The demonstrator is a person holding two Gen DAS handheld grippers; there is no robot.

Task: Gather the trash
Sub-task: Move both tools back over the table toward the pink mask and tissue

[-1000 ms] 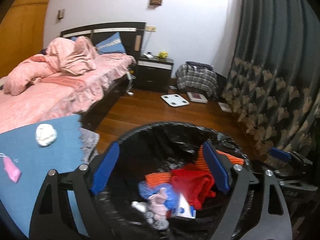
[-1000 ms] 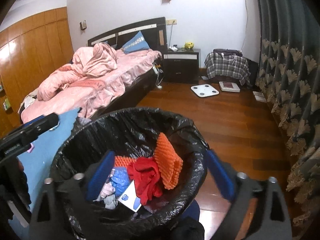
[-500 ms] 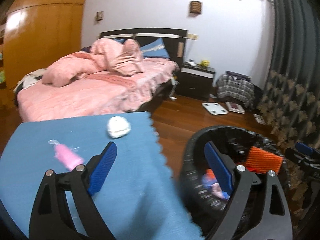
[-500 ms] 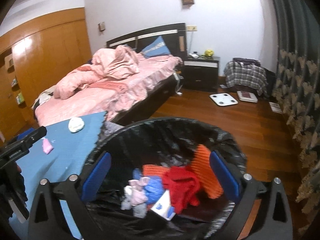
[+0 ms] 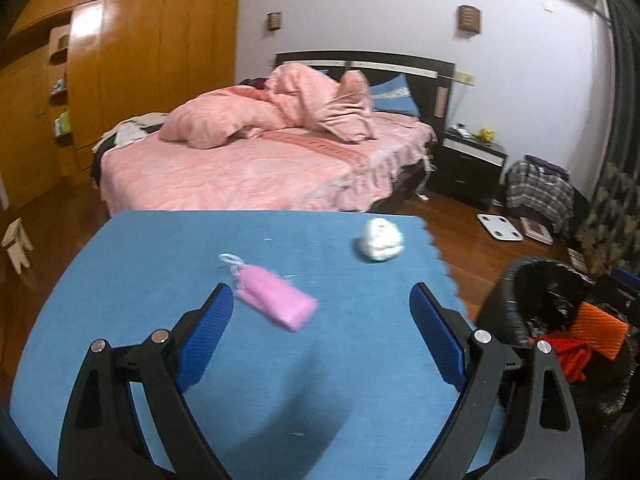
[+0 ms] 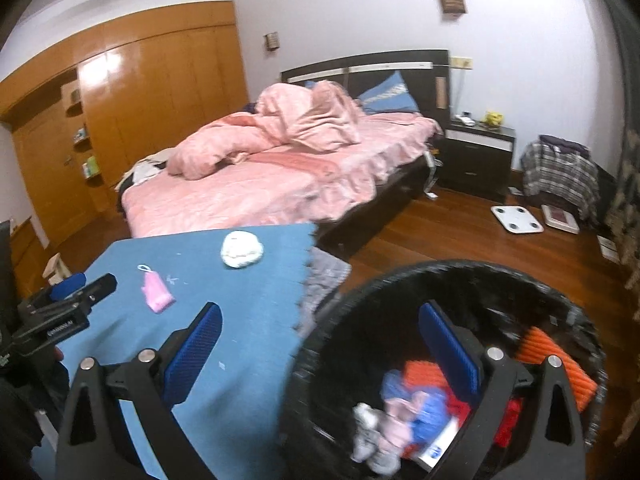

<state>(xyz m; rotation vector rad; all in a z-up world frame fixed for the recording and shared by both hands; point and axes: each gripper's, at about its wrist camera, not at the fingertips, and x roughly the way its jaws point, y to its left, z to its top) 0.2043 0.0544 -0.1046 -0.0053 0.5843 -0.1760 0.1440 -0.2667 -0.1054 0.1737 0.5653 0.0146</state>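
A pink packet with a white loop point(image 5: 276, 305) lies on the blue table point(image 5: 160, 248), just beyond and between the tips of my left gripper point(image 5: 320, 302), which is open and holds nothing. A crumpled white paper ball point(image 5: 380, 239) rests farther back near the table's right edge. My right gripper point(image 6: 320, 314) is open and empty, straddling the table's edge and the black-bagged trash bin point(image 6: 400, 278), which holds red, orange and blue rubbish. In the right wrist view the pink packet point(image 6: 156, 295), the white ball point(image 6: 242, 249) and the left gripper point(image 6: 68, 306) show at the left.
A bed with pink bedding point(image 5: 248, 172) stands behind the table. A dark nightstand point(image 5: 468, 164), a white scale point(image 5: 500, 227) on the wooden floor, a plaid-covered item point(image 5: 540, 196) and a curtain lie to the right. The bin point(image 5: 516, 270) stands beside the table's right side.
Both views have swung left, from over the bin towards the blue table. The pink packet and the white ball now lie ahead of the left gripper. Both grippers stayed open.
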